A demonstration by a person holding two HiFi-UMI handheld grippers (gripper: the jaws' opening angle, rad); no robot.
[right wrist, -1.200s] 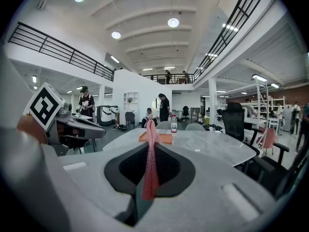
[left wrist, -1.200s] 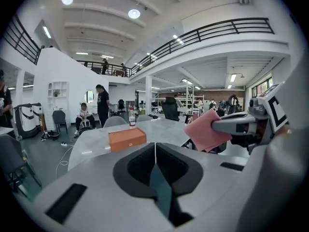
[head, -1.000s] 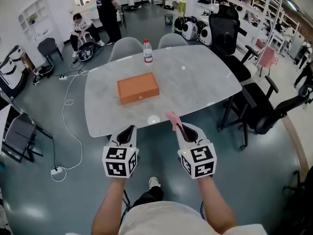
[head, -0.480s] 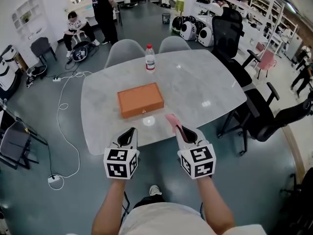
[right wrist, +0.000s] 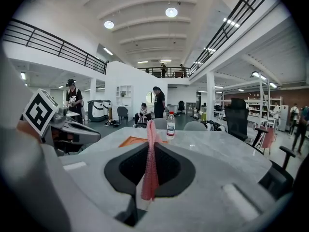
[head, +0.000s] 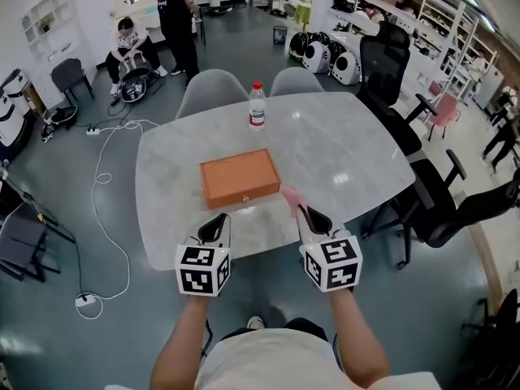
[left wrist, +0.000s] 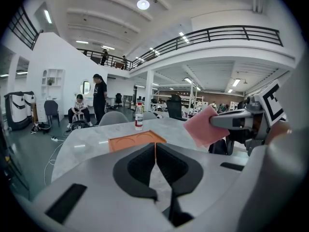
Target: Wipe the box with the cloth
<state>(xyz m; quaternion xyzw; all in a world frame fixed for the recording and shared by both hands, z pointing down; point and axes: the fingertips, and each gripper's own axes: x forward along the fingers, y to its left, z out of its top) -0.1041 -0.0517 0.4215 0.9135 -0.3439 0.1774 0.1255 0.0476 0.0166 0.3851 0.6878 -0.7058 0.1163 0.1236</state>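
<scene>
Found the orange box lying flat on the marble table, at about 9 o'clock from the tabletop's middle in the head view. Saw the pink cloth at 4 o'clock from the box, seemingly clear of it, though hard to judge from so steep a view. Found it clamped upright between the jaws of the right gripper. Noted the left gripper at 6 o'clock from the box, jaws pressed together on nothing. Spotted a water bottle standing at 12 o'clock from the box.
</scene>
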